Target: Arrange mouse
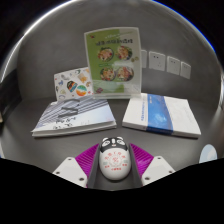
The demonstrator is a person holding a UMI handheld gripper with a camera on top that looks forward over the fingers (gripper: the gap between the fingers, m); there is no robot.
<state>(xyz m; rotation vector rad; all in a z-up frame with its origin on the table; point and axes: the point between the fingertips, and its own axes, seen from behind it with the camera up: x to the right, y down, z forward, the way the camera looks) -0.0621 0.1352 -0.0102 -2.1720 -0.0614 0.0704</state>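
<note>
1. The gripper sits at the bottom centre of the frame, its two fingers angling inward from the lower left and lower right.
2. Each finger carries a purple pad on its inner face, and both pads press against the sides of the mouse, so the claw is pinching the mouse.
3. The mouse is white and rounded, with a black top end and small dark and red markings on its back; it fills the gap between the fingers at the bottom centre.
4. Beyond the fingertips stretches a grey table, which takes up the middle of the frame.
5. A closed book with a grey-and-white cover lies flat on the table at centre left, just past the mouse.
6. A second book with a white cover and a blue band lies flat at centre right, a little apart from the first.
7. A green-and-white leaflet with food pictures stands upright at upper centre, behind the two books.
8. A smaller colourful card leans at upper left, just beside the leaflet.
9. A row of white wall sockets runs along the wall at upper right.
</note>
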